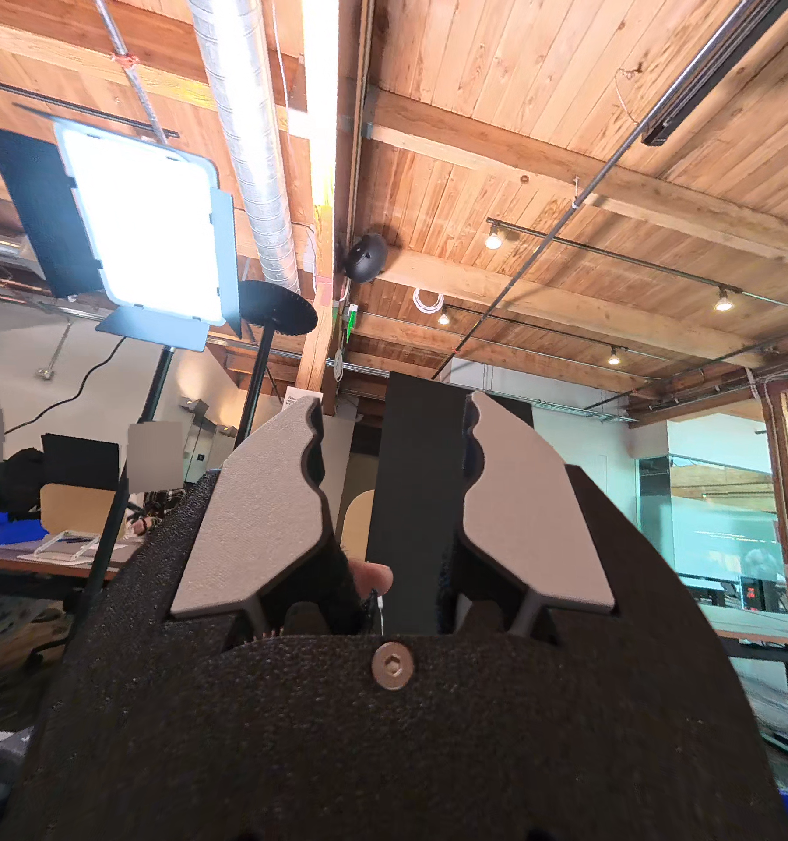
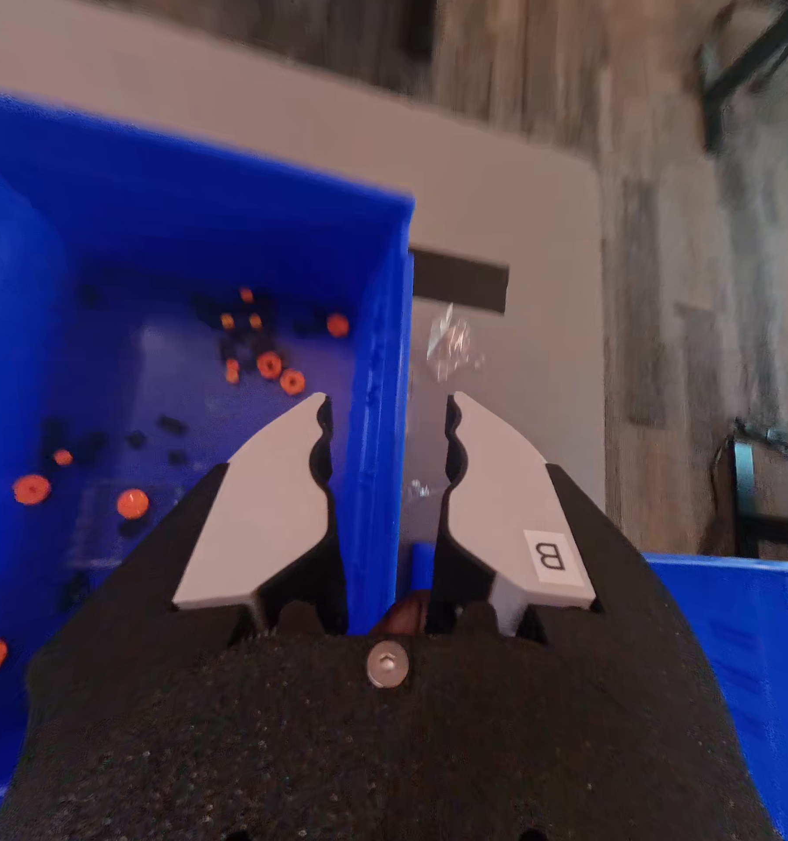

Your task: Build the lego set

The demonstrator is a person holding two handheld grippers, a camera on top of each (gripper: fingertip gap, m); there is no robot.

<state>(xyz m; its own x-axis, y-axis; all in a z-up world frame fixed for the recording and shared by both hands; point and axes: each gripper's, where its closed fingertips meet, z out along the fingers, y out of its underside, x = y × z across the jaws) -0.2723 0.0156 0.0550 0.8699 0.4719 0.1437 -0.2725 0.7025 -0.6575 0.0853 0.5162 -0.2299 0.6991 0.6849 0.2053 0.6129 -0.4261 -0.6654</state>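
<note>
Item: lego parts [image 2: 269, 364], orange and black, lay loose on the floor of the blue bin [image 2: 378, 318].

Right gripper [image 2: 386, 400]: jaws parted, empty, straddling the bin wall; parts lay forward-left.

Left gripper [image 1: 394, 402]: parted, empty, aimed at the ceiling, bin unseen; right judged nearer.

My right claw [image 2: 387, 400] has pale grey fingers on a speckled black body, poised over a bright blue bin [image 2: 378, 364] scattered with orange and black pieces [image 2: 269, 365]. My left claw [image 1: 394, 400] matches, under a warm brown plank ceiling [image 1: 542, 113].
</note>
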